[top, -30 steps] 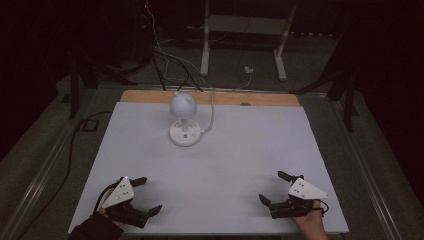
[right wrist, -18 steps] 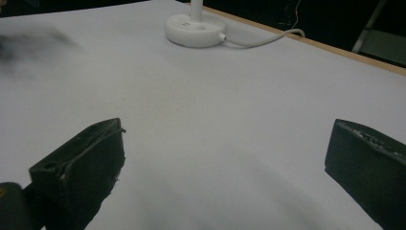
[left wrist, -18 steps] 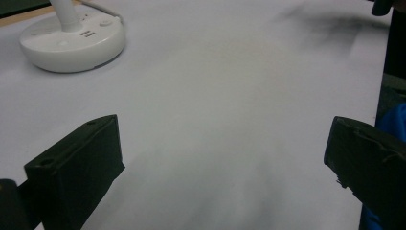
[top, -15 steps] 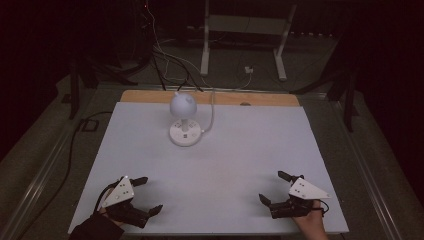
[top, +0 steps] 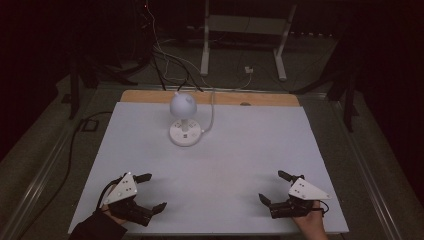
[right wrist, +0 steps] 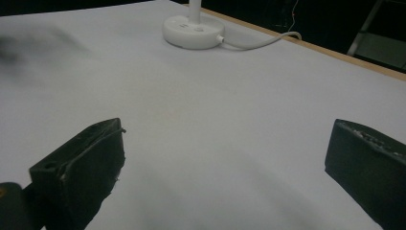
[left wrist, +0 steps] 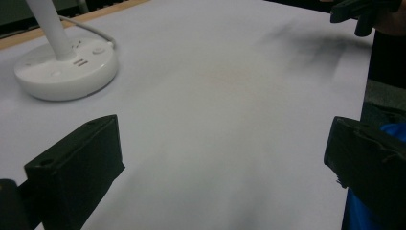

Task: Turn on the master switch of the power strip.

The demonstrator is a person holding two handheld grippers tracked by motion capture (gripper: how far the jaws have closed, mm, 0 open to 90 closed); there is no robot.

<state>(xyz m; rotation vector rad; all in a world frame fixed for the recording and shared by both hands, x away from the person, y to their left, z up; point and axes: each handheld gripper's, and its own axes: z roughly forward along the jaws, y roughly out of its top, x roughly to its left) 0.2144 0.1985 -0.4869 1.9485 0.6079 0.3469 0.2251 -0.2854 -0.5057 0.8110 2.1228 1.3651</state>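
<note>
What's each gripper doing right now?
Left gripper: open, holding nothing, near table edge.
Right gripper: open, holding nothing, far from the lamp.

The lamp (top: 184, 122) is plain white all over: round head, stem and disc base, with a white cord (top: 212, 112) trailing from the base. It stands on a table (top: 225, 160) covered in unpatterned pale bluish-white, and behind the lamp a strip of light brown wood shows along the far edge. Nearer than the lamp, the left gripper (top: 147, 192) and right gripper (top: 272, 187) are black, each topped by a light grey plate.
</note>
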